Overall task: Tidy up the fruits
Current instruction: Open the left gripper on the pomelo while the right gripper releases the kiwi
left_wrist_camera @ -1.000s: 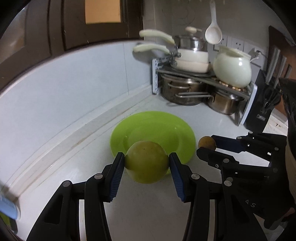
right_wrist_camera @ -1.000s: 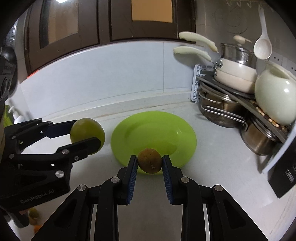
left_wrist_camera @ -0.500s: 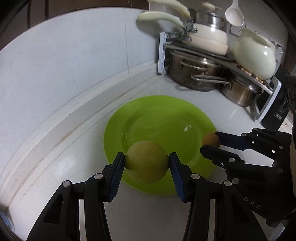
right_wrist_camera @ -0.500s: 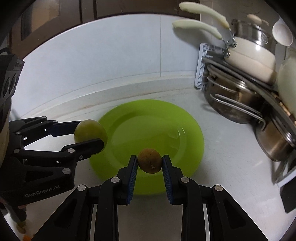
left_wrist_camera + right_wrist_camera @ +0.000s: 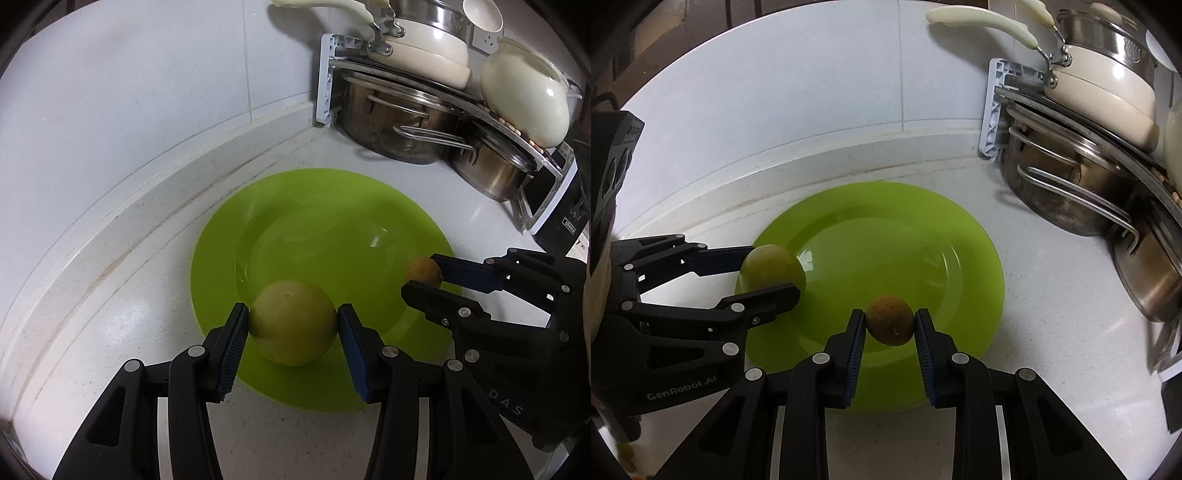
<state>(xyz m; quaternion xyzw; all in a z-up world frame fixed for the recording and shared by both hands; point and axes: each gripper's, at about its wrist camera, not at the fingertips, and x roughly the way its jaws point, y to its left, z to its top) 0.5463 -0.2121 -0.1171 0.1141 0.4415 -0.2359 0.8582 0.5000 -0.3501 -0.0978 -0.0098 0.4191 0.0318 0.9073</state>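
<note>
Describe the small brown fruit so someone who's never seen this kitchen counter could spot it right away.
Find the bright green plate on the white counter, left of the rack of steel pots. Over its near rim, the right gripper pinches the brown fruit. It is smaller and darker than the green fruit the left gripper holds.

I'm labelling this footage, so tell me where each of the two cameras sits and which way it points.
Left wrist view: on the left gripper, looking along its fingers, down at the green plate; it grips a green fruit; right gripper enters from the right.
Right wrist view: on the right gripper, facing the same plate; it grips a small brown fruit; left gripper enters from the left.
Shared: plate, both fruits, the pot rack, white wall.
</note>
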